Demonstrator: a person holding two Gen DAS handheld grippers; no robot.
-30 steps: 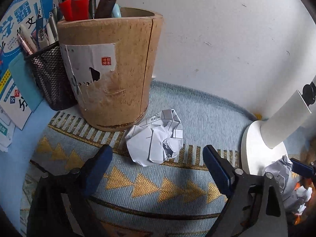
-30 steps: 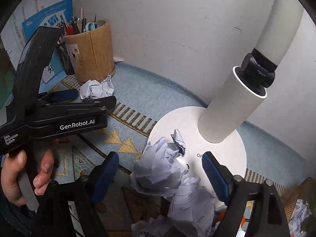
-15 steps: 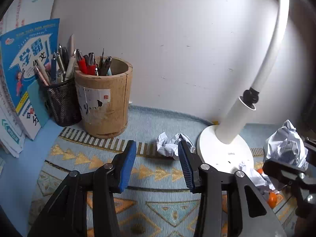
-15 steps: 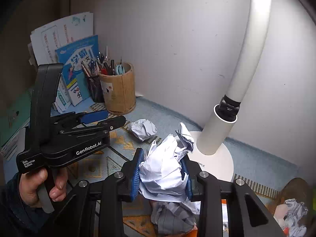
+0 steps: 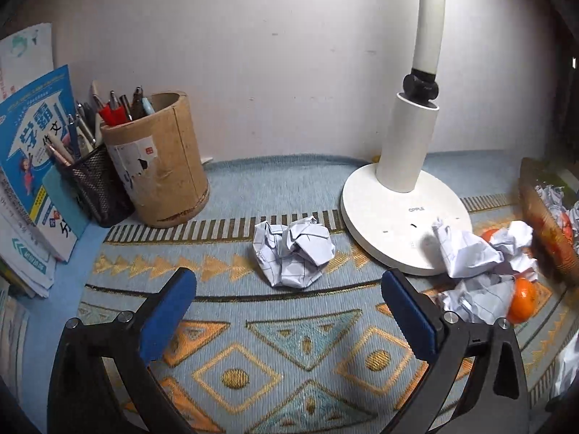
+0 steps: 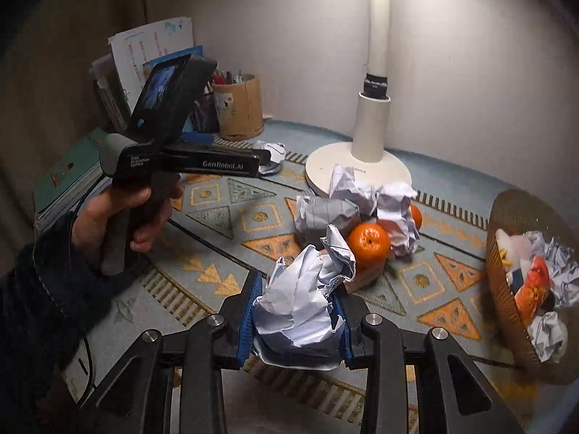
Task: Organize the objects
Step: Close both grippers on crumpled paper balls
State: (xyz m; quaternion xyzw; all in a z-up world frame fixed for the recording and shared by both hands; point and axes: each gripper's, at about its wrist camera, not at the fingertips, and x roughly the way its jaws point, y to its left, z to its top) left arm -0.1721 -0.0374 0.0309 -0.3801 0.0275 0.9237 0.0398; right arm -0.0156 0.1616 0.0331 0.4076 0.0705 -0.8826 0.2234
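A paper ball (image 6: 302, 303) was clamped in the right gripper (image 6: 295, 320) at lower centre; the left gripper (image 5: 289, 320), jaws just spread wide, was held empty below another ball (image 5: 293, 251) on the mat (image 5: 307, 343).

Lighting: lamp arm (image 6: 379, 18) glaring overhead, wall glowing, corners darkening (fisheye bending edges); right basket (image 5: 546, 224) blurring.

Wall: off-white painted plaster wall (image 5: 289, 54), scuffed, rising straight behind the counter.
Counter cover: pale blue woven mat (image 5: 296, 343) patterned with gold triangles and diamonds.
Light: white desk lamp with round base (image 5: 405, 195), glowing up its stem.
Left edge: dim beige curtain (image 6: 72, 54).
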